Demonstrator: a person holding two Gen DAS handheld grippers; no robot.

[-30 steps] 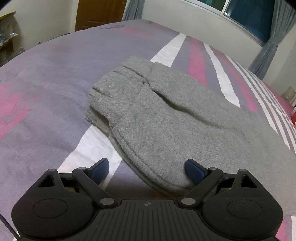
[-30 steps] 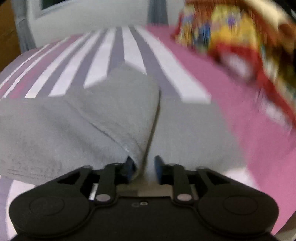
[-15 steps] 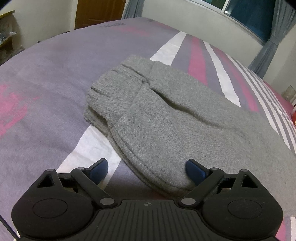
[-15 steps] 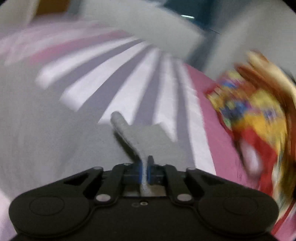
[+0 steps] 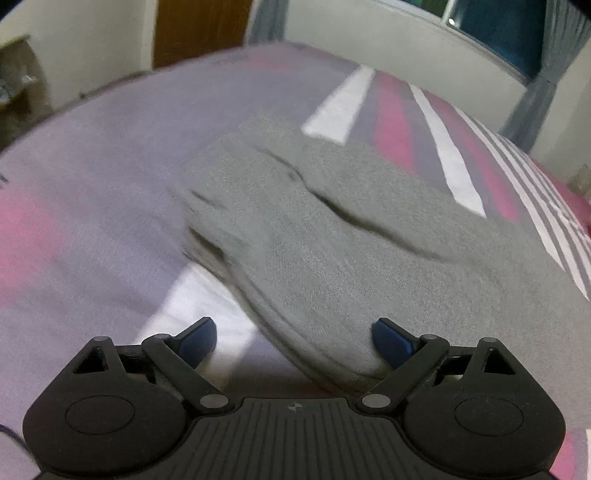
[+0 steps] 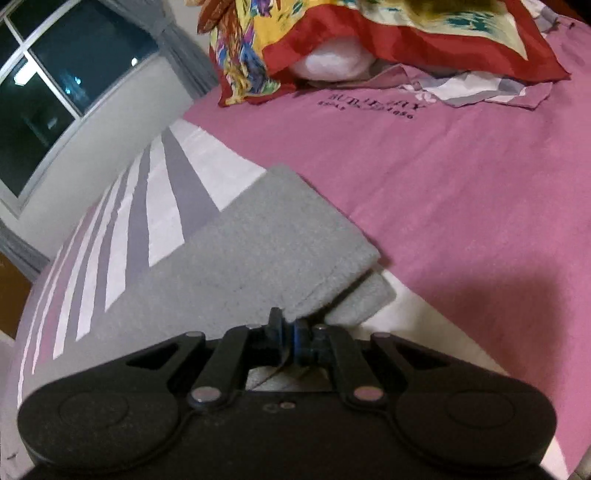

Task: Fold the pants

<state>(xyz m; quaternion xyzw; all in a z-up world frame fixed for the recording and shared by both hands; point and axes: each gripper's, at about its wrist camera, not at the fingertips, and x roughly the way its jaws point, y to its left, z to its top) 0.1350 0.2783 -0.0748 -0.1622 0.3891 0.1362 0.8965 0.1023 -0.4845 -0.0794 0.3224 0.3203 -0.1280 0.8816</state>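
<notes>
Grey sweatpants (image 5: 351, 236) lie on the striped bedspread, their bunched end toward the far left in the left wrist view. My left gripper (image 5: 293, 338) is open and empty, with the near curved edge of the pants between its blue pads. In the right wrist view the grey pants (image 6: 240, 254) lie with a folded leg end on the pink part of the bed. My right gripper (image 6: 288, 326) is shut on the near edge of that leg end.
The bedspread (image 5: 92, 177) is purple with pink and white stripes. A colourful red and yellow pillow (image 6: 369, 37) and crumpled cloth (image 6: 480, 85) lie at the bed's head. A window (image 6: 55, 85) and grey curtains line the wall. A wooden door (image 5: 201, 29) stands far left.
My right gripper has closed on the pants leg edge and swung round with it toward the pillow. My left gripper has stayed open and shifted slightly; its view is now blurred.
</notes>
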